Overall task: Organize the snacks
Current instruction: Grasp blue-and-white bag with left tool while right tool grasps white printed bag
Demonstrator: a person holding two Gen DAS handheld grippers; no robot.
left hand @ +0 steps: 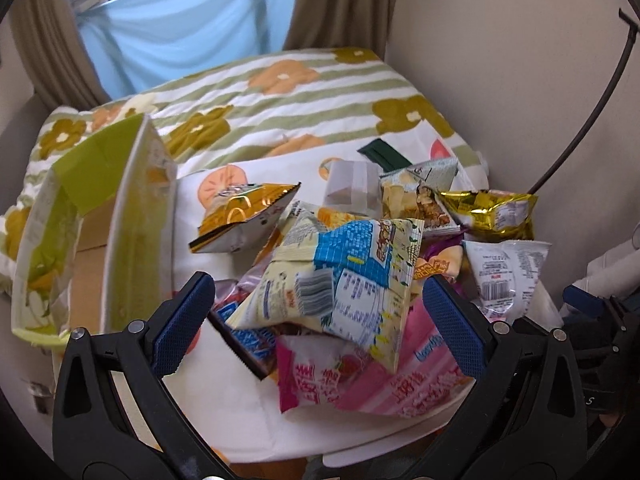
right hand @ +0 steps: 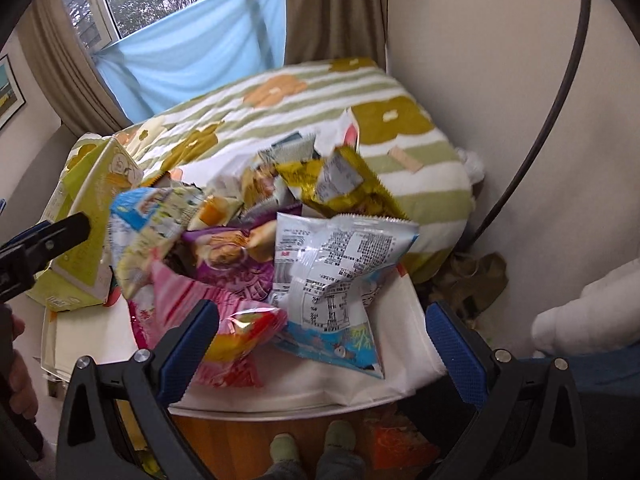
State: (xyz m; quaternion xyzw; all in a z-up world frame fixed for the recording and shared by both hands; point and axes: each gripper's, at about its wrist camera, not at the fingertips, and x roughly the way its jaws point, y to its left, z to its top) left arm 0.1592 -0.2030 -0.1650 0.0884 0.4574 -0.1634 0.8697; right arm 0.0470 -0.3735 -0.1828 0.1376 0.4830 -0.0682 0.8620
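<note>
A heap of snack bags lies on a small white table (left hand: pixel 224 408) (right hand: pixel 348 396). On top of it is a cream and blue bag (left hand: pixel 332 284) (right hand: pixel 148 224), with a pink bag (left hand: pixel 360 380) (right hand: pixel 188 300) under it. An orange-gold bag (left hand: pixel 244 212) lies to the left, and a gold bag (left hand: pixel 492 212) (right hand: pixel 340 184) and a white-blue bag (left hand: pixel 504 276) (right hand: pixel 332 280) lie to the right. My left gripper (left hand: pixel 316 320) is open, just short of the cream and blue bag. My right gripper (right hand: pixel 320 336) is open in front of the white-blue bag. Neither holds anything.
An open green-lined fabric box (left hand: pixel 100 216) (right hand: pixel 84 216) stands left of the heap. Behind lies a bed with a flowered striped cover (left hand: pixel 280 96) (right hand: pixel 304 96). A wall with a dark cable (right hand: pixel 560 92) is at the right. A person's feet (right hand: pixel 312 444) stand on the wood floor.
</note>
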